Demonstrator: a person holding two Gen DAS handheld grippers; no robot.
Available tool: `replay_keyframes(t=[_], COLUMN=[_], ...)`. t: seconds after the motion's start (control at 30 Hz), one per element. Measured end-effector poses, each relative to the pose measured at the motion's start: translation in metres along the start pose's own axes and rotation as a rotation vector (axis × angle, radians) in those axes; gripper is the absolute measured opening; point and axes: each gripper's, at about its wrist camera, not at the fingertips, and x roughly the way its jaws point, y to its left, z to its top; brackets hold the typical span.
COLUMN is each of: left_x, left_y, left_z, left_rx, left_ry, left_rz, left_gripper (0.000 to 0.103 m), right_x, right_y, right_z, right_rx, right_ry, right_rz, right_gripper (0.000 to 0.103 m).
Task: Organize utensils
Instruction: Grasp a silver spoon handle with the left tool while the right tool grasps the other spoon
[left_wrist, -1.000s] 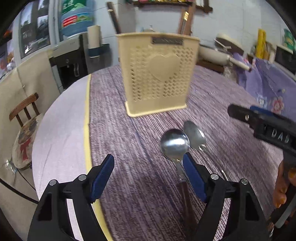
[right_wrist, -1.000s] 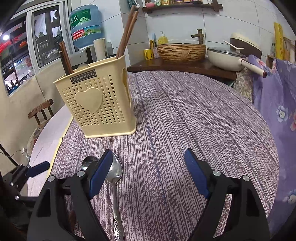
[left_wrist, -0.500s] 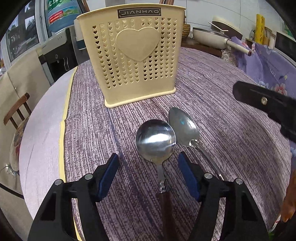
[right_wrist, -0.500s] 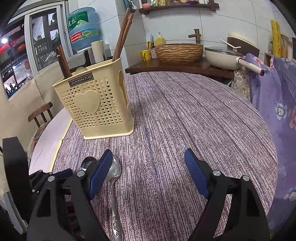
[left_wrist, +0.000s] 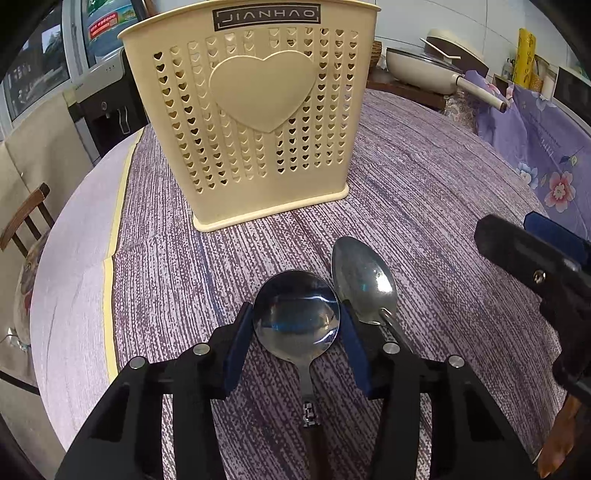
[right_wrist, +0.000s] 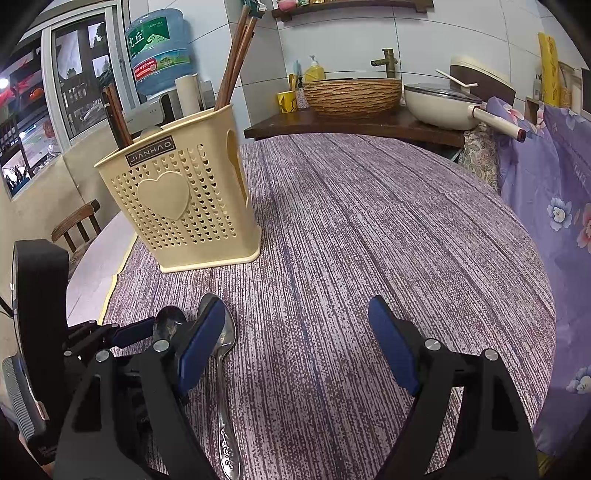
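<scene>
A round-bowled spoon (left_wrist: 295, 332) with a dark handle lies on the purple tablecloth. An oval steel spoon (left_wrist: 364, 280) lies touching it on the right. My left gripper (left_wrist: 294, 310) straddles the round bowl. Its jaws are closing and both blue pads meet the bowl's rim. Behind them stands the cream heart-pattern holder (left_wrist: 258, 122). In the right wrist view my right gripper (right_wrist: 295, 310) hovers open and empty above the cloth, with the oval spoon (right_wrist: 225, 339) under its left finger. The holder (right_wrist: 177, 206) has chopsticks (right_wrist: 236, 55) in it.
The table's left edge (left_wrist: 107, 258) carries a yellow strip, with a wooden chair (left_wrist: 22, 218) beyond it. A side counter behind holds a cream pan (right_wrist: 439, 103) and a woven basin (right_wrist: 351, 94). Purple floral fabric (right_wrist: 554, 192) lines the right side.
My left gripper has come forward and down over the round spoon, and its jaws have narrowed from wide apart to the bowl's rim. The right gripper has stayed put.
</scene>
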Motion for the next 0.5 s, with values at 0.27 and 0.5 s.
replay_keyframes(t=[0.27, 0.5], left_x=[-0.005, -0.006], left_y=[0.023, 0.058], left_z=[-0.005, -0.006], left_rx=[-0.030, -0.105], left_ry=[0.004, 0.011], left_rz=[-0.011, 0.021], left_gripper=[0.047, 0.047], right_x=[0.013, 0.029], right_y=[0.016, 0.044], right_z=[-0.006, -0.015], right_rx=[-0.046, -0.147], right_ry=[0.057, 0.132], right_rz=[0.028, 0.061], right_gripper=[0.080, 0.080])
